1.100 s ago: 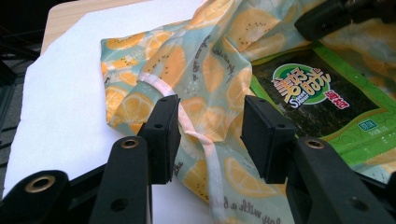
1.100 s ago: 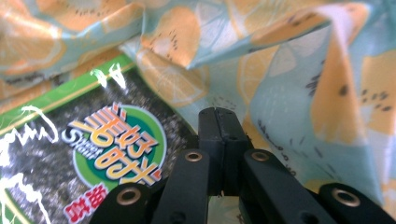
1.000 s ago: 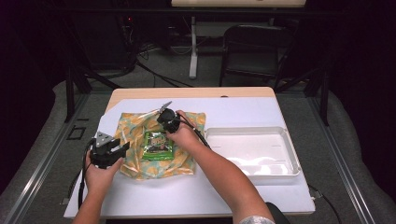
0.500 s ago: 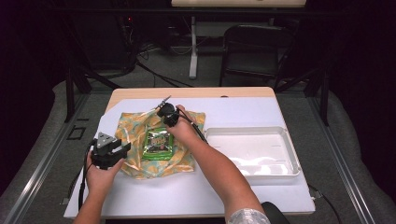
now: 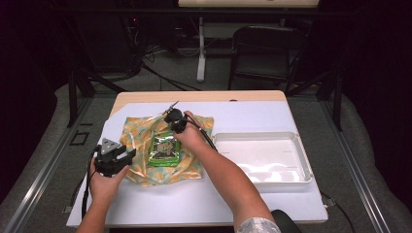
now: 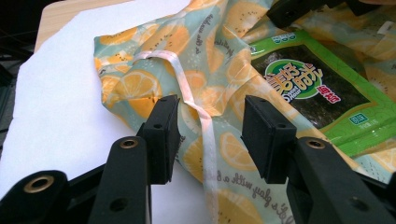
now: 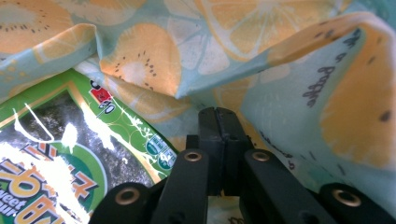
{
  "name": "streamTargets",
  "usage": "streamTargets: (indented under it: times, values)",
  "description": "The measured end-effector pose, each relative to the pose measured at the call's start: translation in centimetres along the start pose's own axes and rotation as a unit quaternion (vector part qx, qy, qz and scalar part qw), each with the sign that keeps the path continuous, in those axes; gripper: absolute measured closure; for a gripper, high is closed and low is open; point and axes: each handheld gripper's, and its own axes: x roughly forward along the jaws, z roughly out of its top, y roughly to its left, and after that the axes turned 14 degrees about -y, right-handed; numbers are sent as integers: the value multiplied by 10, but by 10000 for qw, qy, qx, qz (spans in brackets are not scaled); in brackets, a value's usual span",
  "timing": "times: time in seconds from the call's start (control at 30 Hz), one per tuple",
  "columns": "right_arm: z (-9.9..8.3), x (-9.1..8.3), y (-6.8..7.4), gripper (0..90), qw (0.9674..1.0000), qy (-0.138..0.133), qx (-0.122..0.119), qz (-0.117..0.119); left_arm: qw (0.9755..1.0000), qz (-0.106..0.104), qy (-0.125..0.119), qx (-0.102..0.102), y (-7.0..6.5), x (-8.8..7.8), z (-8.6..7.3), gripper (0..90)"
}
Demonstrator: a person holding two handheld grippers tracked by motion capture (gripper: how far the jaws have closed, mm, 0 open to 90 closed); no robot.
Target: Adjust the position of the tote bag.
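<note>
While the green packet (image 5: 165,149) lies flat in the middle of the lemon-print bag (image 5: 141,167) on the table (image 5: 194,204), little is seen to change: against a second ago, the right gripper (image 5: 171,115) is shifted only slightly at the bag's far edge. Its jaws are pressed together; whether fabric is pinched cannot be told. At the near left edge the left gripper (image 6: 208,126) is held with jaws apart, the ribbon (image 6: 205,135) lying between them ungripped. Beside the bag, the tray (image 5: 301,165) is left untouched.
</note>
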Motion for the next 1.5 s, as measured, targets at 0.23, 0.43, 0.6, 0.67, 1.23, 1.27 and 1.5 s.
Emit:
streamTargets:
  times: [0.23,0.43,0.6,0.67,1.23,1.27,1.5]
  values:
    - [-3,-7,2,818,9998,-122,129,-14,10000,49,-14,-39,4,-1,0,558]
    - [-1,-23,10,744,9993,-349,118,36,9999,46,-100,-97,5,0,3,552]
    - [2,-37,17,721,9987,-485,69,149,9998,27,-166,-125,6,2,6,551]
    - [3,-42,20,715,9983,-539,70,186,9997,-13,-176,-184,7,3,9,553]
    - [2,-93,26,665,9953,-950,127,126,9985,-312,-335,-312,12,33,28,581]
    - [1,-95,26,665,9951,-974,146,106,9983,-350,-367,-292,10,37,28,581]
    - [-5,-109,24,665,9945,-1028,186,-6,9979,-632,-115,-84,1,60,31,578]
